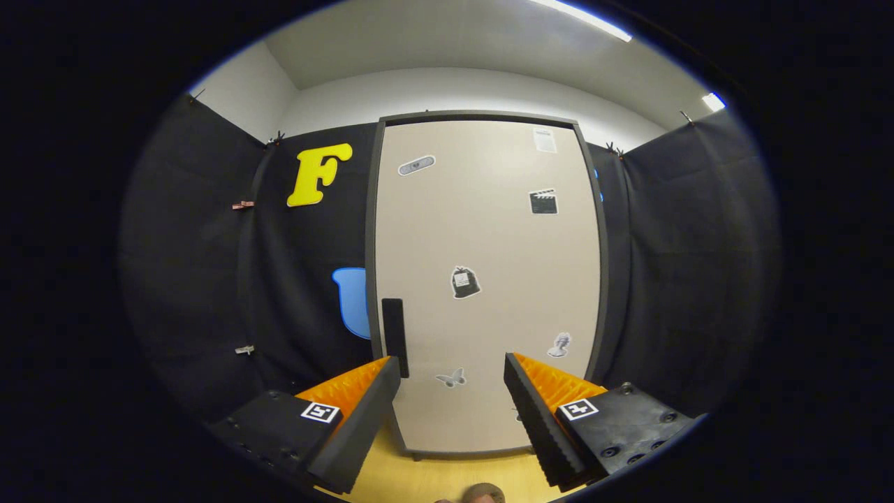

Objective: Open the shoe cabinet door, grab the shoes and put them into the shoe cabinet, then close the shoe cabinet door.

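The shoe cabinet (489,279) stands upright straight ahead, its beige door shut within a dark grey frame. A black vertical handle (394,337) sits low on the door's left edge, just beyond my left fingertip. Several small stickers dot the door. My gripper (452,370) is open, its orange-and-black fingers (363,405) spread wide with nothing between them, a short way in front of the door. A dark rounded shape (482,493), perhaps the toe of a shoe, peeks up from the floor below the fingers.
Black cloth walls close in the booth on both sides of the cabinet. The floor (447,475) is light wood and runs up to the cabinet's base.
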A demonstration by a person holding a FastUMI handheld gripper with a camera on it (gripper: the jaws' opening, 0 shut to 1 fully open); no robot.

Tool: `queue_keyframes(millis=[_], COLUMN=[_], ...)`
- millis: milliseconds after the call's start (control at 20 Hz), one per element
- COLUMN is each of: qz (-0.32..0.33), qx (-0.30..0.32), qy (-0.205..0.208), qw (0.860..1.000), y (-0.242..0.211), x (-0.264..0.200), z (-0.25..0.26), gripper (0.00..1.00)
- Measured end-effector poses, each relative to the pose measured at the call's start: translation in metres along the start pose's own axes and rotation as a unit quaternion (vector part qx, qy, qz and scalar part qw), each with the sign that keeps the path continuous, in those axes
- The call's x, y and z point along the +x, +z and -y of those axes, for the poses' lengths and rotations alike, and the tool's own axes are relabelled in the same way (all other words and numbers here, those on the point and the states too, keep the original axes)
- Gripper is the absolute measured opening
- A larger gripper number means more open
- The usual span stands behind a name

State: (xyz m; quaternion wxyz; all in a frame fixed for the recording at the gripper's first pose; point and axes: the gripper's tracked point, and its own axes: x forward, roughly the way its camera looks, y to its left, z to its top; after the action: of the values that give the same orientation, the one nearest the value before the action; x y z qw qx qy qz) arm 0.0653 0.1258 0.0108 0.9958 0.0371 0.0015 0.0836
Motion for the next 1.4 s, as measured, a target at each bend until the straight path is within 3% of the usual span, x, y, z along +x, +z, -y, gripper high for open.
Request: queue_keyframes(millis=[700,850,1000,1050,1100,1150,1200,1400], qz=[-0.019,-0.027,-0.037,-0.039,-0.032,-0.03,-0.026,-0.026], qx=[-0.003,0.001,0.013,0.017,0.011,0.002,-0.002,-0.004], qy=[0.012,0.007,0.005,0.002,-0.003,-0.009,-0.013,0.0], qw=[1.0,1.0,0.999,0.999,0.999,1.0,1.0,1.0], y=[-0.048,-0.059,-0.068,-0.071,-0.068,-0.07,-0.069,-0.069], x=[0.13,0.149,0.162,0.165,0.162,0.162,0.163,0.158], z=[-0.058,-0.058,-0.059,-0.061,-0.061,-0.059,-0.058,-0.06], gripper=[0.96,0.82,0.77,0.47,0.42,0.43,0.35,0.28])
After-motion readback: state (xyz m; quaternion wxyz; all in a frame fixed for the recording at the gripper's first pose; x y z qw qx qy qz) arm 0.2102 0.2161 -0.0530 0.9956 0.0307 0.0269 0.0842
